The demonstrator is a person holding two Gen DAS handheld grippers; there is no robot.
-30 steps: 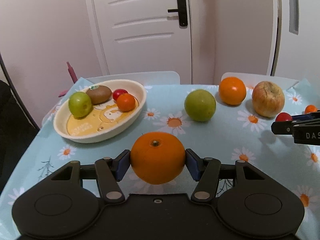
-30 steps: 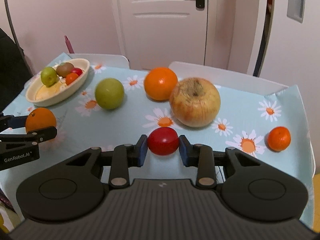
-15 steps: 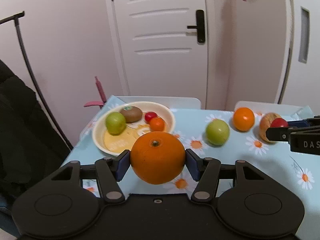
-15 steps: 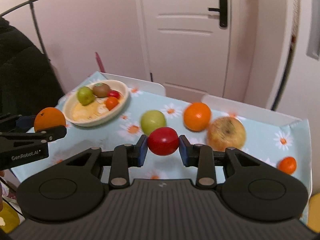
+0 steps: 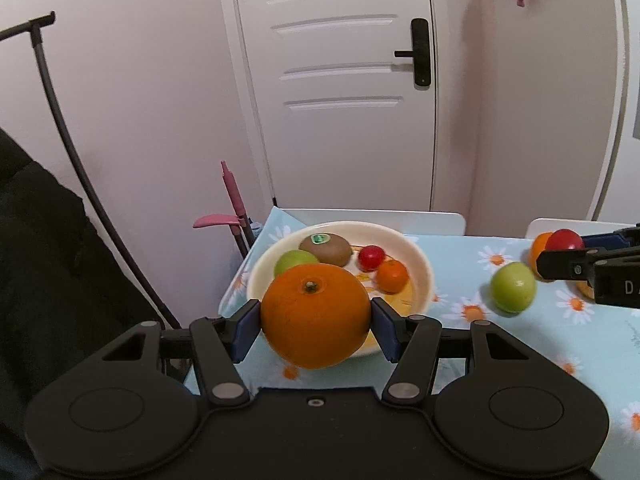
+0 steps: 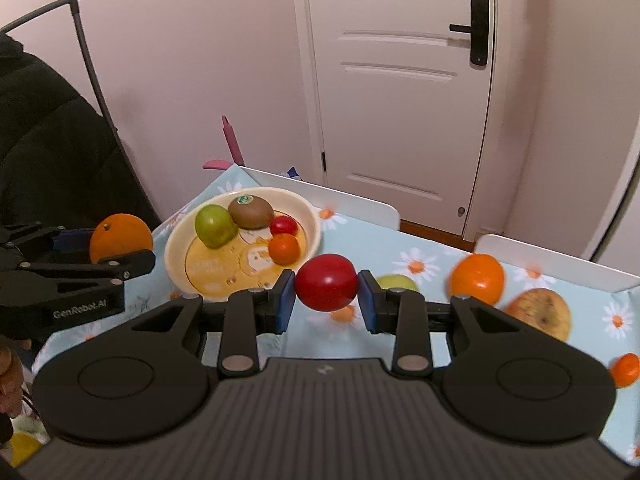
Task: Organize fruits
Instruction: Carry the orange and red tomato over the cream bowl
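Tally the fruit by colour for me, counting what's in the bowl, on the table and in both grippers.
Orange: 5
Green: 2
Red: 2
Brown kiwi: 1
Yellowish apple: 1
Total: 11

In the left wrist view, the large round orange [image 5: 316,314] hides most of the green apple in the cream bowl [image 5: 420,264]. In the right wrist view, the smooth red tomato [image 6: 326,282] covers most of a green apple [image 6: 396,282] on the desk [image 6: 400,248], and the small orange mandarin [image 6: 625,369] at the right edge is blurred.
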